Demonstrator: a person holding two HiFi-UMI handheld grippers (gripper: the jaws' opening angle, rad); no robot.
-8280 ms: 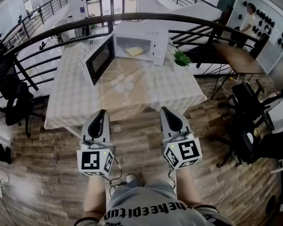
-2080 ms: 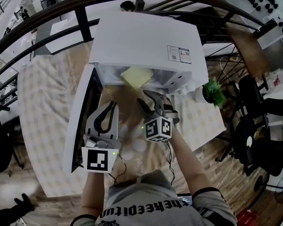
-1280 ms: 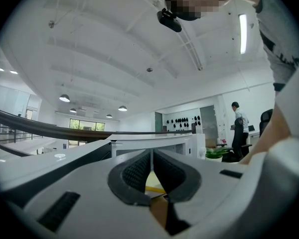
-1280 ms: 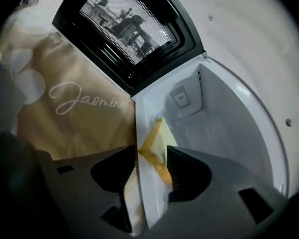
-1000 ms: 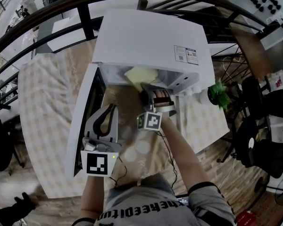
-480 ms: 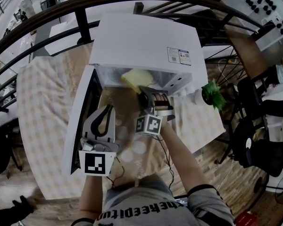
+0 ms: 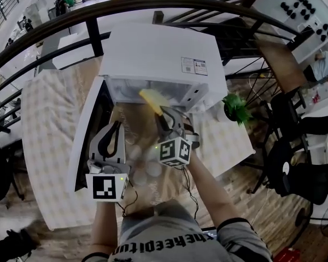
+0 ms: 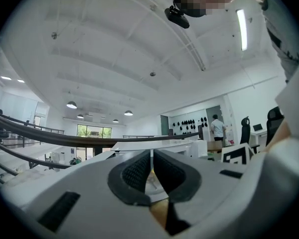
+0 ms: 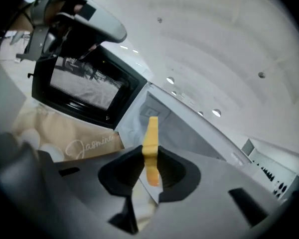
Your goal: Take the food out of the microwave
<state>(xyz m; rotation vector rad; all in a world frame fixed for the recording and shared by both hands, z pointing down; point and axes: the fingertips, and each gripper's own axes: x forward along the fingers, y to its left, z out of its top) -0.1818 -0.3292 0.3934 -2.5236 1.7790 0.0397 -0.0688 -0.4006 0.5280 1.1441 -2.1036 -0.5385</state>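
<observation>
1. Right claw (image 9: 150, 157): shut on the food (image 9: 151, 129), a thin yellow slab held edge-on between the pads.
2. Left claw (image 8: 152, 169): jaws together with nothing between them. It is held low beside the open door (image 7: 88, 125) and plays no part.
3. Location of the food: lifted, at the mouth of the microwave (image 7: 156, 51), just in front of the cavity. Whether it is wholly clear of the opening cannot be told.
4. Progress, as judged: the door is open and the food is gripped and raised. What is left is to draw it fully out and set it on the table (image 7: 44, 119).
5. Writing: "Jasmine" in script on the tan mat (image 9: 65, 133) below the door.
6. The sticker (image 7: 193, 66) on the microwave top is too small to read.
</observation>
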